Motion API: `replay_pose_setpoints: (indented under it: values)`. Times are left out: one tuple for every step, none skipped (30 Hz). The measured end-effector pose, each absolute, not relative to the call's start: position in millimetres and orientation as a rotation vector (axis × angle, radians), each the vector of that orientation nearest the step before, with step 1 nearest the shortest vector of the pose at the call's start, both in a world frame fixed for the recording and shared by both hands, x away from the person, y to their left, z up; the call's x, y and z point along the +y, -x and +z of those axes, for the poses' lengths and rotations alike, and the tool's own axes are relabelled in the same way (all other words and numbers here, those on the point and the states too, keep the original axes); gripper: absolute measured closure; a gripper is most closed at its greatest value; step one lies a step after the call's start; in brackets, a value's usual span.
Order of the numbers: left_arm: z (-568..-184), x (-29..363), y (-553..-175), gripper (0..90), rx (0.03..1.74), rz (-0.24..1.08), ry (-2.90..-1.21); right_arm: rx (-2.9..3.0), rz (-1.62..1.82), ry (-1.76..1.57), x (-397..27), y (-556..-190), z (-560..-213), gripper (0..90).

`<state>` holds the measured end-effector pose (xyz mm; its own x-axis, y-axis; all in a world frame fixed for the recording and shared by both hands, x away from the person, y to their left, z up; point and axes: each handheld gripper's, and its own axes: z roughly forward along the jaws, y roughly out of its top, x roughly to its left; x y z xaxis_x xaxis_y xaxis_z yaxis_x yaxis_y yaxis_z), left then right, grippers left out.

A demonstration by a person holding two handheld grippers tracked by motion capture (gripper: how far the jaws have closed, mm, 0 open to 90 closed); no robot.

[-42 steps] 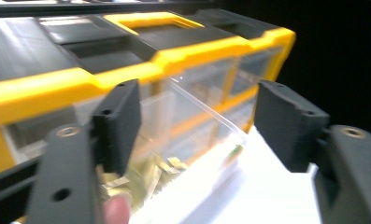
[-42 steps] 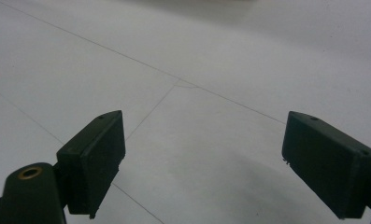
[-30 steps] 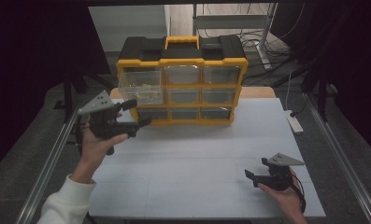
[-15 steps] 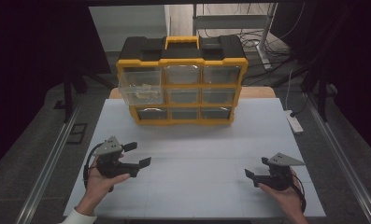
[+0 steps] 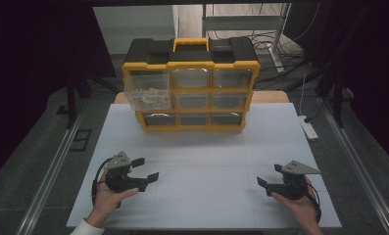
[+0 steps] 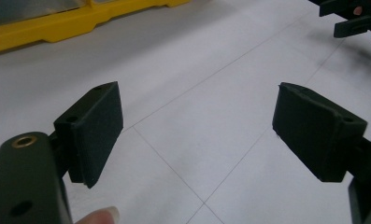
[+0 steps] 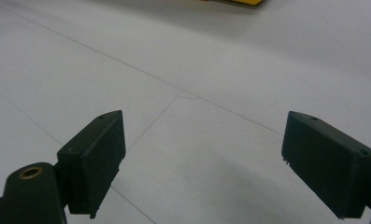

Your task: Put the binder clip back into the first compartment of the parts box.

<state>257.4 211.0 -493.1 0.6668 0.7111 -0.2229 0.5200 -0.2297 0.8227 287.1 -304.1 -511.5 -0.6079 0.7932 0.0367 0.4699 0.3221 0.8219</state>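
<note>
Yellow-and-black organizer cabinet (image 5: 190, 85) stands upright at the far edge of the white table (image 5: 206, 152), its drawer fronts facing the person. Nine clear drawers sit in three rows of three. The top-left drawer (image 5: 147, 91) is pulled out toward the near side and hangs forward past the frame; small pale items lie in it, too small to identify. The other drawers sit flush. A yellow carry handle (image 5: 190, 44) sits on the black lid between two black lid compartments.

Left gripper (image 5: 145, 172) rests low over the near-left part of the table, well apart from the cabinet, held in the person's left hand (image 5: 108, 195). Its jaws stand wide apart with nothing between them; in the left gripper view (image 6: 197, 133) bare table shows between the pads, with the cabinet's yellow base at upper left.

Right gripper (image 5: 269, 178) rests at the near-right part of the table, held in the right hand (image 5: 300, 205), a grey three-cornered plate on top. Its jaws are likewise spread wide and empty (image 7: 202, 163). The two grippers lie well apart from each other.
</note>
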Motion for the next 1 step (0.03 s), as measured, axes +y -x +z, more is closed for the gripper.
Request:
replay_pose_setpoints:
  values:
    - [-493.8,211.1,-257.6,17.1,0.968,0.245,-1.902,2.220,1.193,-1.122,-304.2,-287.0,-511.3,13.9]
